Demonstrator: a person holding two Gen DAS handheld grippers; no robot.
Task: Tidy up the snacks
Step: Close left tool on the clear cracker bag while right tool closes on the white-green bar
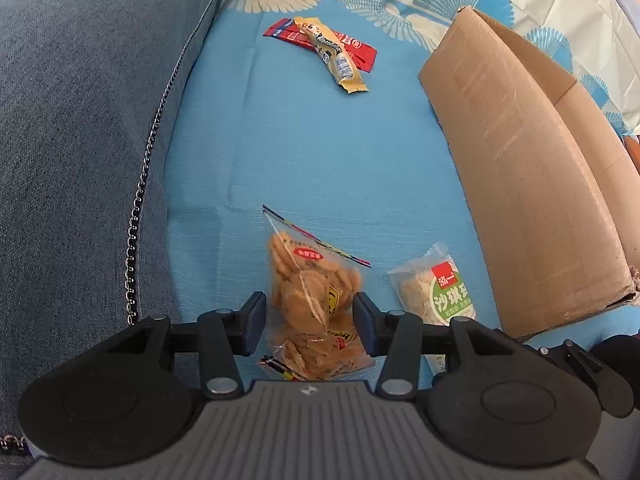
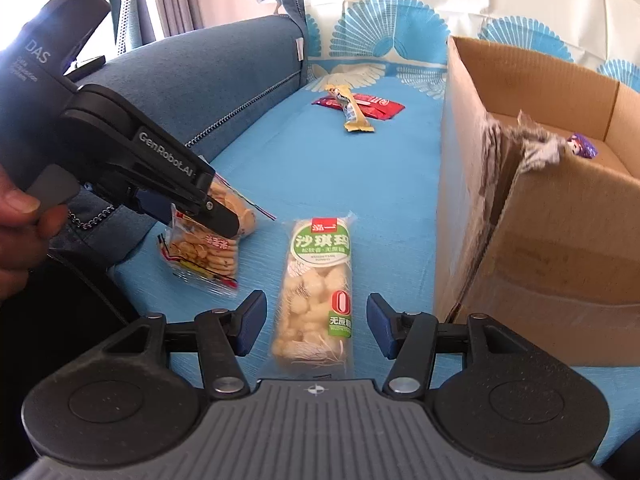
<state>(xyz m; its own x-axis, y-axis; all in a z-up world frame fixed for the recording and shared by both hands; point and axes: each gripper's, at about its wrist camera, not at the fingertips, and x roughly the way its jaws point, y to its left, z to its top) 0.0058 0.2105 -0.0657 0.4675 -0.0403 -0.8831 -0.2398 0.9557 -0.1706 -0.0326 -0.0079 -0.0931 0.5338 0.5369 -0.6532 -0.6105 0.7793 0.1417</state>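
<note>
A clear bag of round brown crackers (image 1: 310,300) lies on the blue cloth between the open fingers of my left gripper (image 1: 309,320); the pads stand at its sides with small gaps. It also shows in the right wrist view (image 2: 208,248), with the left gripper (image 2: 192,208) over it. A green-labelled rice-puff bar (image 2: 316,296) lies lengthwise between the open fingers of my right gripper (image 2: 316,326), not touched; it also shows in the left wrist view (image 1: 436,292). A yellow bar (image 1: 334,56) lies across a red packet (image 1: 360,50) farther away.
An open cardboard box (image 2: 540,216) stands on the right, with a small purple-wrapped item (image 2: 582,148) inside. It also shows in the left wrist view (image 1: 520,184). A blue sofa armrest (image 1: 80,140) with a metal chain (image 1: 138,208) borders the left.
</note>
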